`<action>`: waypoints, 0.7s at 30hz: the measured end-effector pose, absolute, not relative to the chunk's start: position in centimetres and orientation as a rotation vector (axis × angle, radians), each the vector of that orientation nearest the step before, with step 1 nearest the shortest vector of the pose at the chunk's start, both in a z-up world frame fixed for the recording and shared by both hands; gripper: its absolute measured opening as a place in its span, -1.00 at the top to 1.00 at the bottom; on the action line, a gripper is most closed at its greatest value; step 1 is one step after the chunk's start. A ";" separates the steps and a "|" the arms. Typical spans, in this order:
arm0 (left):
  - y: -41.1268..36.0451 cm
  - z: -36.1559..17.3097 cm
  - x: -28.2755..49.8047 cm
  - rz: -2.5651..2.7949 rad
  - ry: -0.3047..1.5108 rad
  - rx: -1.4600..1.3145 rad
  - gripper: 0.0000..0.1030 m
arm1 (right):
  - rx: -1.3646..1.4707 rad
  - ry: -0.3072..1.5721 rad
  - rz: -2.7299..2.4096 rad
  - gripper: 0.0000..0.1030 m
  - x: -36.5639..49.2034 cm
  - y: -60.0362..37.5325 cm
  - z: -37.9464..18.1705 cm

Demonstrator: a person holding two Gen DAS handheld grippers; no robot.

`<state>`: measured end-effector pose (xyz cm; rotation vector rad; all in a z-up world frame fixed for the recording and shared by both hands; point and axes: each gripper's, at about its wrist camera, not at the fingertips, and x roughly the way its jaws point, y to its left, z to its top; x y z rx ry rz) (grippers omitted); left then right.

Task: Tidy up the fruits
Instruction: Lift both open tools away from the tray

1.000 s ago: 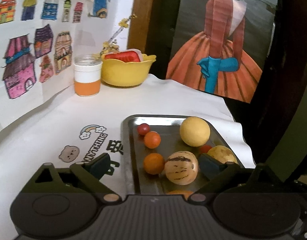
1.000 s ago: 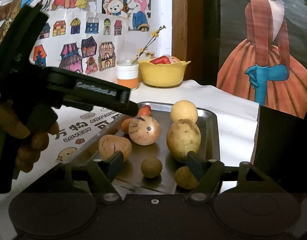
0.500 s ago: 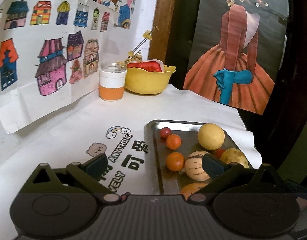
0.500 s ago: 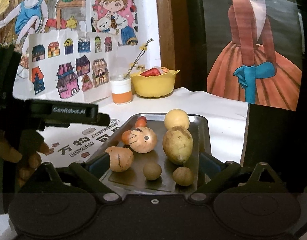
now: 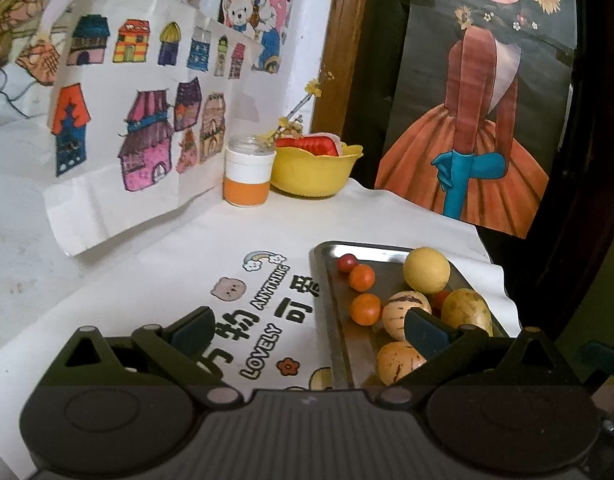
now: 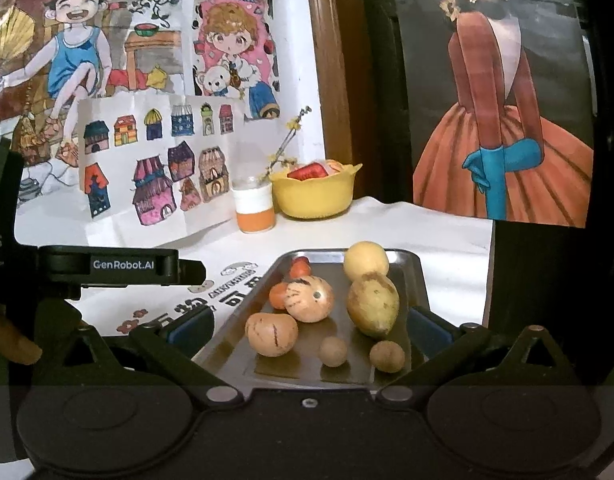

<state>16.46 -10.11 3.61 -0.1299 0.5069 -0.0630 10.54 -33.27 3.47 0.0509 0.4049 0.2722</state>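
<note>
Both pairs of fingers stand spread wide and hold nothing. The right gripper (image 6: 307, 326) hangs just above the near edge of the metal tray (image 6: 421, 276), and between its pads I see the fruits: a striped tan one (image 6: 271, 334) at the near left, two small brown balls (image 6: 333, 352) close to the near edge, a long yellow-green fruit (image 6: 373, 306) on the right side. None of them is touched by a pad. The left gripper (image 5: 307, 330) is over the white printed cloth (image 5: 187, 264); its right finger (image 5: 425, 330) stands in front of the tray's left half, and its left finger over the black letters.

To my eye, the sorting is only at its beginning, as all the fruits lie mixed on the tray. The yellow bowl (image 6: 313, 196) at the far edge of the cloth, beside the orange and white jar (image 6: 254, 210), may be one destination, but this I cannot know. The next move needs one gripper to go down around a single fruit. The round ones can roll away on the smooth metal, so the closing should be slow and centred.
</note>
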 end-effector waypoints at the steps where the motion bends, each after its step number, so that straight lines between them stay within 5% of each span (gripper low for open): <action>1: -10.0 3.7 16.3 -0.061 0.505 -0.129 -0.99 | 0.052 0.402 0.272 -0.99 10.4 -33.2 3.6; 21: -7.5 3.8 13.1 -0.027 0.490 -0.140 -0.99 | 0.090 0.393 0.270 -0.99 8.0 -32.1 4.2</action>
